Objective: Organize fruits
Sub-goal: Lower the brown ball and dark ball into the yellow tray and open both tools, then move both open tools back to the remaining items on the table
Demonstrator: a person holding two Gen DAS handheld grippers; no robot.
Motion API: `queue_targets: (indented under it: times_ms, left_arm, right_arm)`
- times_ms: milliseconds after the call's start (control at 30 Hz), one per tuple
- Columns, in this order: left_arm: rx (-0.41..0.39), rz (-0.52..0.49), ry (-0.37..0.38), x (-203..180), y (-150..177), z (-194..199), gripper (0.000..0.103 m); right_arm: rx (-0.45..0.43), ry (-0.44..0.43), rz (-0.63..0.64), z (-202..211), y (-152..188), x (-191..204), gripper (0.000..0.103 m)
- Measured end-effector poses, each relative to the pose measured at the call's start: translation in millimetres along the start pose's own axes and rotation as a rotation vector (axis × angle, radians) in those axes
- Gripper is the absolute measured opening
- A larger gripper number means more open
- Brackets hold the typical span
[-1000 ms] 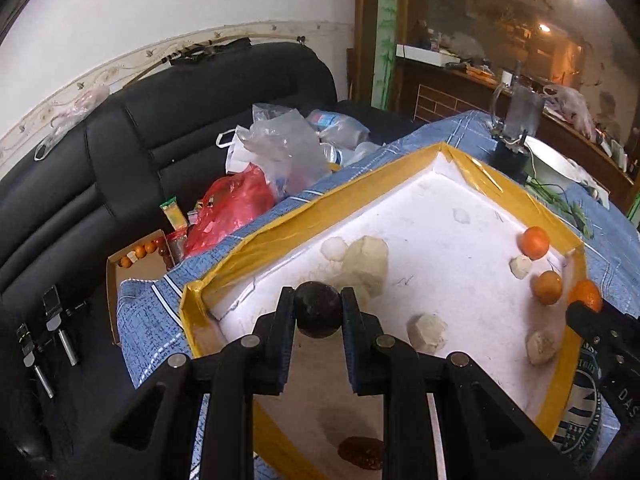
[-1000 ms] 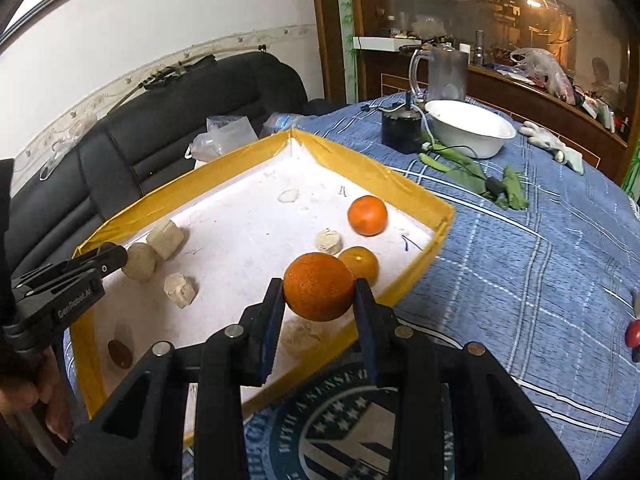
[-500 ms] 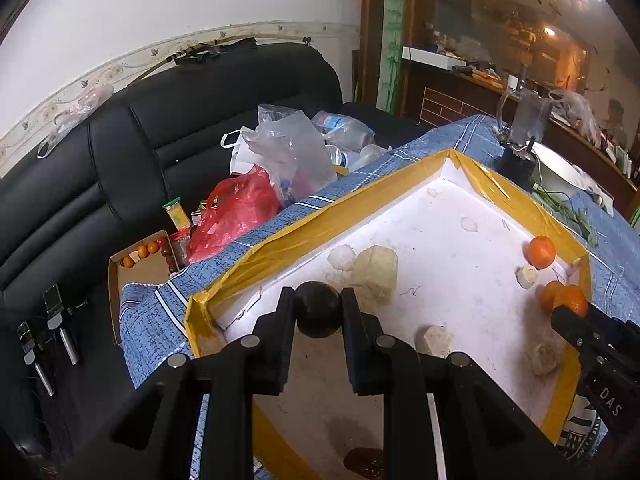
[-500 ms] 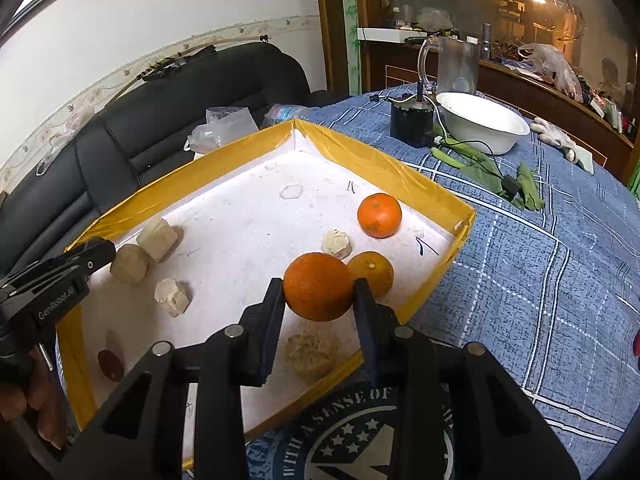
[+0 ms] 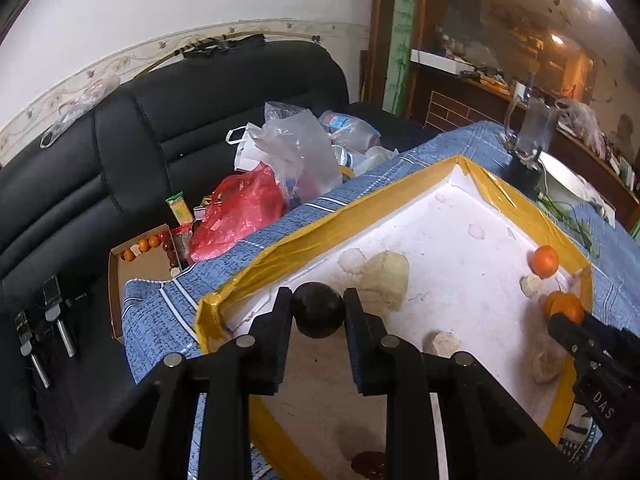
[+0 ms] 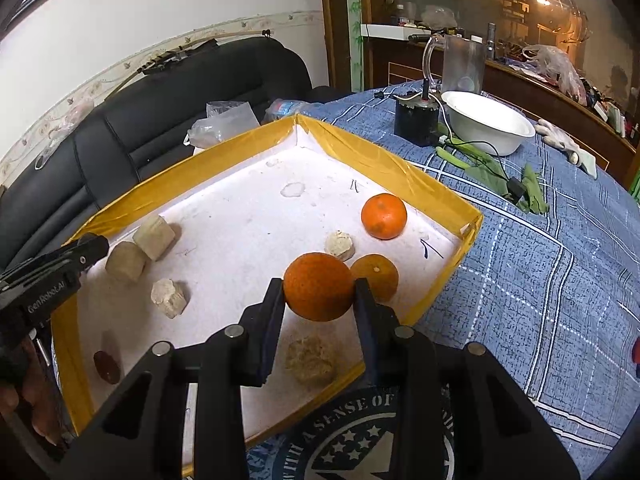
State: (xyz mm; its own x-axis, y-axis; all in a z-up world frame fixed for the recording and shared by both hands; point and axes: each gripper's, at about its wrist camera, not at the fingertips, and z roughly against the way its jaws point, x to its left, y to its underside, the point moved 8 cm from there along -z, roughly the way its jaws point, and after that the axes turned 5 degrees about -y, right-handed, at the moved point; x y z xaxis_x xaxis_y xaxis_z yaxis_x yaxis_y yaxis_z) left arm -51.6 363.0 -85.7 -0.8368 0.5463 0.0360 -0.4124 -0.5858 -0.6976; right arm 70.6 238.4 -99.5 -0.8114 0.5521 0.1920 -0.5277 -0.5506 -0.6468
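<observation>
Mid-task: left tongs (image 5: pixel 318 314) pinching dark round fruit (image 5: pixel 318 310), right tongs (image 6: pixel 319 300) pinching orange (image 6: pixel 319 286); neither placed; two oranges (image 6: pixel 383 216) rest in tray (image 6: pixel 384 160).

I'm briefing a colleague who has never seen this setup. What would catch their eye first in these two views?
Probably the bright orange clamped in the right gripper over the near edge of the yellow-rimmed tray, with two more oranges lying just beyond it. In the left wrist view, the left gripper grips a dark round fruit above the tray's left side. Pale lumps are scattered over the white tray floor.
</observation>
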Motion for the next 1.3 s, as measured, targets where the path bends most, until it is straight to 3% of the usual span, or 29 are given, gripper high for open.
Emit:
queue_targets:
  times_ms: [100, 167, 267, 300, 533, 667, 767, 1067, 1300]
  left_arm:
    - [-0.008, 0.029, -0.01, 6.8, -1.8, 2.1, 0.064]
    - [-0.013, 0.047, 0.009, 7.8, -2.4, 5.4, 0.065]
    - [-0.036, 0.031, -0.022, 9.0, -3.9, 11.9, 0.077]
    - [-0.048, 0.037, -0.037, 11.7, -4.8, 14.8, 0.08]
    - [-0.096, 0.077, -0.056, 23.7, -11.9, 31.6, 0.081]
    - [-0.109, 0.056, -0.054, 18.3, -11.0, 41.2, 0.083]
    - [-0.122, 0.032, -0.05, 12.8, -9.0, 49.3, 0.084]
    - [-0.157, -0.018, -0.02, -8.7, -6.1, 71.0, 0.086]
    - [-0.17, -0.105, 0.04, -49.7, 7.9, 81.4, 0.095]
  right_arm:
    - [0.019, 0.017, 0.006, -2.8, 0.6, -0.9, 0.041]
    - [0.013, 0.021, 0.024, -2.1, -0.5, 1.0, 0.066]
    - [0.003, 0.041, 0.049, 2.7, -2.4, 3.8, 0.087]
    - [-0.005, 0.055, 0.056, 5.7, -3.0, 3.4, 0.087]
    - [-0.06, 0.119, 0.038, 40.3, -4.3, -19.4, 0.089]
    - [-0.071, 0.128, 0.02, 56.6, -2.7, -27.1, 0.103]
    - [-0.058, 0.102, 0.018, 64.9, 2.3, -27.5, 0.103]
    - [-0.095, 0.144, -0.005, 100.0, 19.1, -45.6, 0.103]
    - [-0.088, 0.212, -0.075, 125.5, 51.6, -93.4, 0.103]
